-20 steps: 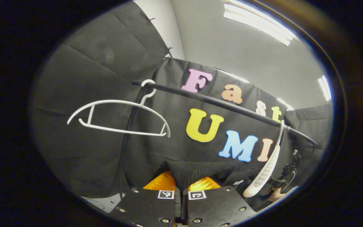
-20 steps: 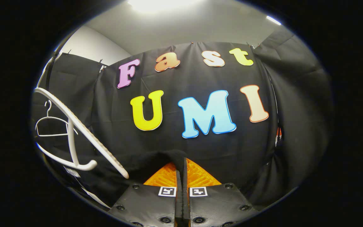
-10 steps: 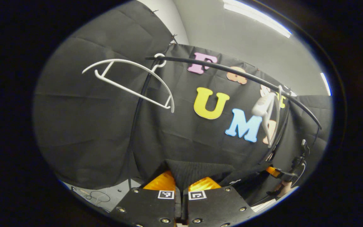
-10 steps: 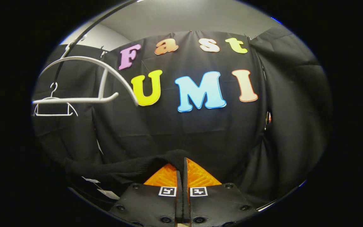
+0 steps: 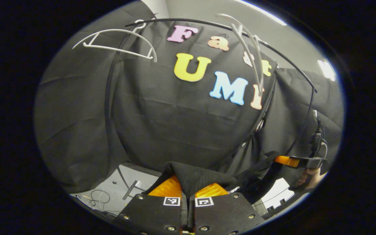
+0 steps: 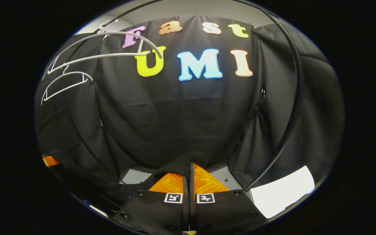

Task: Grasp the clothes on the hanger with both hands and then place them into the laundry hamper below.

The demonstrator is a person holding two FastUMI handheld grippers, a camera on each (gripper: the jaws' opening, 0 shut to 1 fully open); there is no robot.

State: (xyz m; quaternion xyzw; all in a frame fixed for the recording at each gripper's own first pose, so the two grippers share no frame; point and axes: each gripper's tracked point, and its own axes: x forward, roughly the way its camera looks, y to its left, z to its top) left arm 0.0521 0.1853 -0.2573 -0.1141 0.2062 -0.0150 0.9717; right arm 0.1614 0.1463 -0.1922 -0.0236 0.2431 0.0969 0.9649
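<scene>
Black knit clothes (image 5: pixel 204 176) hang stretched between both grippers, off the hangers. The left gripper (image 5: pixel 188 188) is clamped on one edge of the fabric; the right gripper (image 6: pixel 188 181) pinches the other edge, its orange fingers pressed together. Two bare white hangers (image 5: pixel 116 42) hang on the black rail (image 5: pixel 292 65) above.

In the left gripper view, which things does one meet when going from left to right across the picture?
Empty white hanger → black garment between the left gripper's jaws → second white hanger, seen edge-on → the right gripper with the hand that holds it.
</scene>
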